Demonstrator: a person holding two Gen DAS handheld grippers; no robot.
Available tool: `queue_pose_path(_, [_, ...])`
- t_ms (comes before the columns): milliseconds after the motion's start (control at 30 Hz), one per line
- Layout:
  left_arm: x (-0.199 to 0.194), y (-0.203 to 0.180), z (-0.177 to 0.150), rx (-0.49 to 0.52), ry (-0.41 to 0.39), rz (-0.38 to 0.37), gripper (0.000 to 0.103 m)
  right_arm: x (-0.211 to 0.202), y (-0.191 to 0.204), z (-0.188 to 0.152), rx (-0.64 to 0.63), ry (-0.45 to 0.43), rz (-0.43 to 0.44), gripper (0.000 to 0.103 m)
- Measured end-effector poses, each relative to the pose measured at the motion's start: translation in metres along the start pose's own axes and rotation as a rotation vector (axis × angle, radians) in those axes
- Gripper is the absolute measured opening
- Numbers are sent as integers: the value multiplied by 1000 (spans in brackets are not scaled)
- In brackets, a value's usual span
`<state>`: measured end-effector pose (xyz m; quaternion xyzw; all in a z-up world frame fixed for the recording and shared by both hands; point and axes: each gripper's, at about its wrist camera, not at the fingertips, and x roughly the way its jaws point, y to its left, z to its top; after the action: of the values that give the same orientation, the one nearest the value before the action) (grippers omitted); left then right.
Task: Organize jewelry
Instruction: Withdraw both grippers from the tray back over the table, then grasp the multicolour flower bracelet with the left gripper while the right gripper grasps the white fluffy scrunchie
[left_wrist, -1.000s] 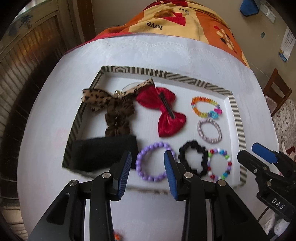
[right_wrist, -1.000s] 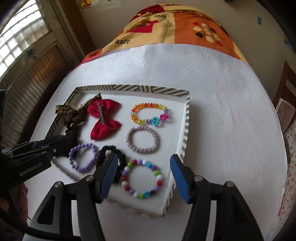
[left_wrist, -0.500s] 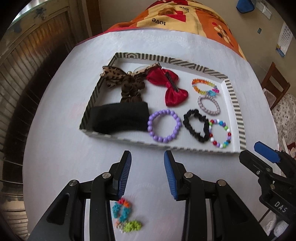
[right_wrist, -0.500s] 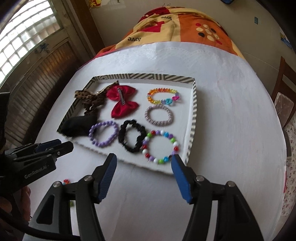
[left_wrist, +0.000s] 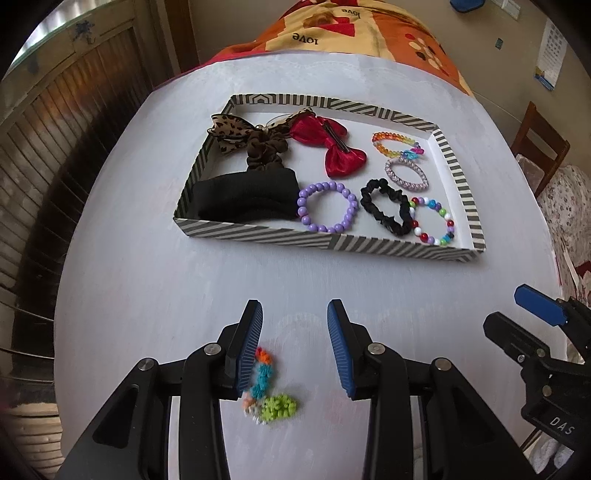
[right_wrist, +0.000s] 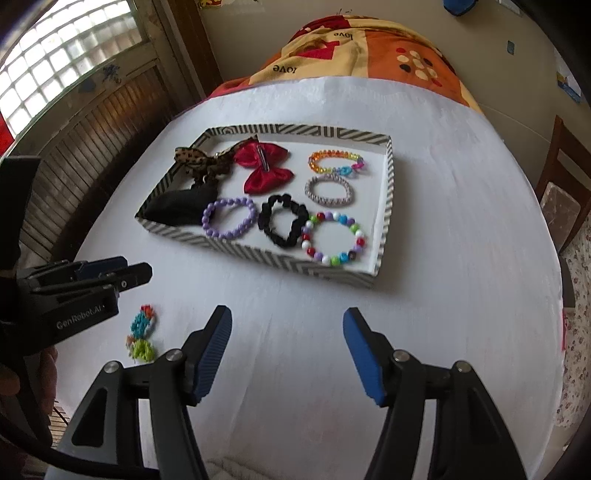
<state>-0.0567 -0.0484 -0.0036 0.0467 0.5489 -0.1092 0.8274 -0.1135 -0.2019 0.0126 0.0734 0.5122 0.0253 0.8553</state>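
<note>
Well, most of the sorting looks done: the striped tray (left_wrist: 325, 243) already holds the bows, the hair ties and five bracelets, laid side by side. One piece is left out, a small multicoloured bracelet (left_wrist: 271, 387) on the white tabletop (right_wrist: 461, 206), on the near side of the tray and well apart from it. The left gripper (left_wrist: 294, 350) hovers over it, jaws parted and empty (one finger half hides it). The right gripper (right_wrist: 287, 350) hangs nearby, jaws wide, holding nothing.

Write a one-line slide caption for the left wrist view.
Open left tool above a colorful bracelet on the white table, near the striped tray of sorted jewelry.
</note>
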Motion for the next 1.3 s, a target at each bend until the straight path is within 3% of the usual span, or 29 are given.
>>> queue_pose_path(733, [-9, 18, -34, 32, 23, -30, 28, -12, 23, -45, -45, 40, 26, 68])
queue_pose_path(1033, [-11, 42, -41, 11, 51, -72, 28, -13, 24, -66, -80, 90, 52, 70])
queue_pose_path(1167, [-8, 56, -46, -34, 91, -135, 28, -12, 23, -76, -78, 106, 60, 70])
queue_pose_path(1300, [-7, 62, -60, -14, 112, -146, 28, -15, 24, -85, -92, 116, 65, 70])
